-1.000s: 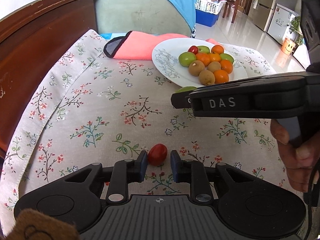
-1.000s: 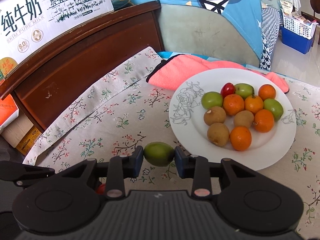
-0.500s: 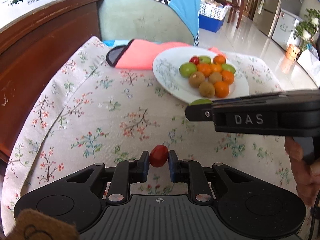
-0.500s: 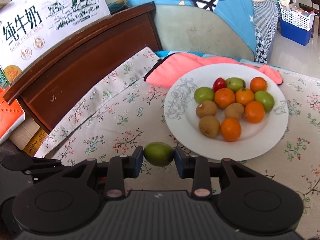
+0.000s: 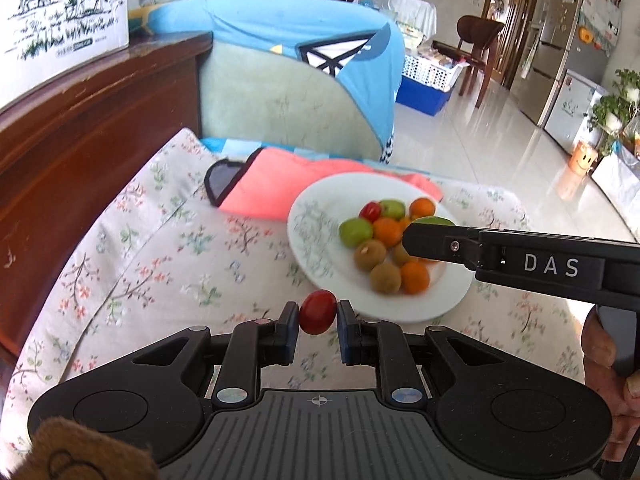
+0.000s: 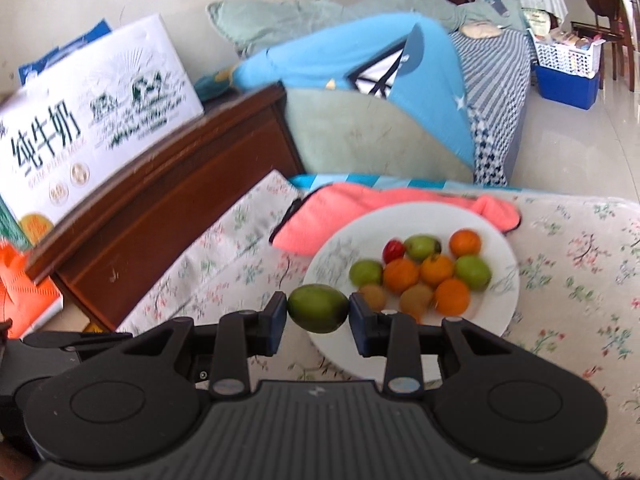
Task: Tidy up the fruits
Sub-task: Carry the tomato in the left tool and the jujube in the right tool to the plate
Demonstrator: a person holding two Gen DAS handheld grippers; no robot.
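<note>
Left gripper (image 5: 318, 318): jaws pinching red fruit (image 5: 318, 312). Right gripper (image 6: 318, 310): jaws pinching green fruit (image 6: 318, 308), hiding part of white plate (image 6: 500, 248); plated fruit blurred.

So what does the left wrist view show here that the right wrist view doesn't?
Only the left wrist view: the left gripper shut on a red cherry tomato, the right gripper's side marked DAS, and the hand holding it.
Only the right wrist view: the right gripper clamping a green fruit head-on, the milk carton's full front.
Both: the white plate of fruit, pink cloth, floral tablecloth.
</note>
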